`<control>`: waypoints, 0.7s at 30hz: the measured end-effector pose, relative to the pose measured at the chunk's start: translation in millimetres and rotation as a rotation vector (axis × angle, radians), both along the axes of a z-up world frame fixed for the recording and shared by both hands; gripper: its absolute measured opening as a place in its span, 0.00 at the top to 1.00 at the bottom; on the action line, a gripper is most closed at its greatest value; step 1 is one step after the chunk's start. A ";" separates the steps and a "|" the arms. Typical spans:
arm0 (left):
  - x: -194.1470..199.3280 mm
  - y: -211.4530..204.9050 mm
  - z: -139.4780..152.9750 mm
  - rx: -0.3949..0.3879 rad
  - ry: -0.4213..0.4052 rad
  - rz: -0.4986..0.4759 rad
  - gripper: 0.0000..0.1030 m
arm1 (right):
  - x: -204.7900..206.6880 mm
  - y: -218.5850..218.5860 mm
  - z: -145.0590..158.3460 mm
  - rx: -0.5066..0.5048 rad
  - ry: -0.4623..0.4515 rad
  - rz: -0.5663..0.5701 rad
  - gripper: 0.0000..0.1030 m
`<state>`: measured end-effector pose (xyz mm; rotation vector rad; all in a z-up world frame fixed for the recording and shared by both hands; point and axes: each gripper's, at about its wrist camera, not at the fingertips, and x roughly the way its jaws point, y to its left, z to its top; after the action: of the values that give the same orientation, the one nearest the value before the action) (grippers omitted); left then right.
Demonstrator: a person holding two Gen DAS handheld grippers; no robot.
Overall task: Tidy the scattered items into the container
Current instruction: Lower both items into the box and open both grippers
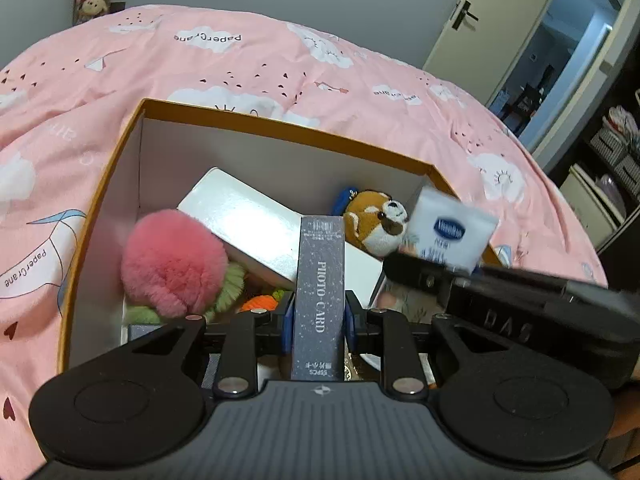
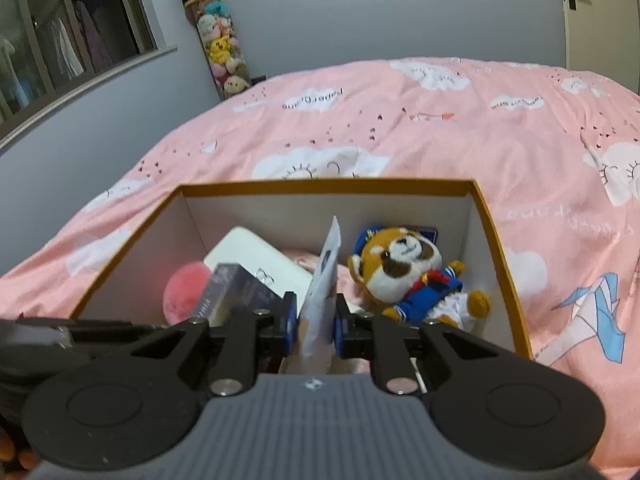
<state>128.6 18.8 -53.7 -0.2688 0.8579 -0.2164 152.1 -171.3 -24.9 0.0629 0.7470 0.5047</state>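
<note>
- The orange-rimmed box (image 1: pixel 280 130) sits on a bed covered by a pink quilt (image 1: pixel 240 64) printed with clouds and paper cranes.
- The left hand-held gripper (image 1: pixel 318 320) is clamped on a dark grey photo-card box (image 1: pixel 319 296), held upright over the near side of the box, blue pads pressed to its two narrow sides.
- The right hand-held gripper (image 2: pixel 316 320) is closed on a thin white and blue packet (image 2: pixel 322 280), edge-on in its own view; from the left view the packet (image 1: pixel 450 234) shows a blue oval logo and hangs at the box's right wall.
- Already inside: a pink fluffy pompom (image 1: pixel 174 262) at the left, a white flat case (image 1: pixel 244 216) leaning tilted behind it, a brown plush dog (image 2: pixel 412 272) in a blue sailor outfit lying at the right, and something orange and green, partly hidden, under the pompom.
- The case and pompom fill the space right beneath the photo-card box; the plush lies just beside the packet.
- The two hand-held grippers are close, the right one crossing the left view's lower right corner.
- Around: a tall clear tube of soft toys (image 2: pixel 222 52) against the grey wall, a window (image 2: pixel 60 28), a half-open door (image 1: pixel 472 28).
</note>
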 end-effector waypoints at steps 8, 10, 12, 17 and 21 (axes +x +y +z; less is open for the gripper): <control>-1.1 2.5 2.0 0.115 0.015 0.058 0.68 | -2.4 -1.6 -0.5 -0.017 -0.006 -0.013 0.77; -0.4 2.0 0.7 0.153 0.024 0.070 0.68 | -1.9 -3.0 0.0 -0.024 -0.011 -0.019 0.76; -0.4 0.8 -0.4 0.176 0.029 0.067 0.68 | -0.7 -5.1 0.4 -0.025 -0.009 -0.028 0.75; -1.3 -1.9 -1.0 0.222 0.025 0.069 0.68 | -1.8 -6.7 1.5 -0.042 -0.018 -0.050 0.75; -3.7 1.2 3.4 0.215 0.003 0.075 0.68 | -3.5 -11.1 5.1 -0.051 -0.043 -0.071 0.69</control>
<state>124.9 20.0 -50.3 -0.1004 0.8644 -0.0531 148.6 -182.4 -19.8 0.0306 0.7127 0.4182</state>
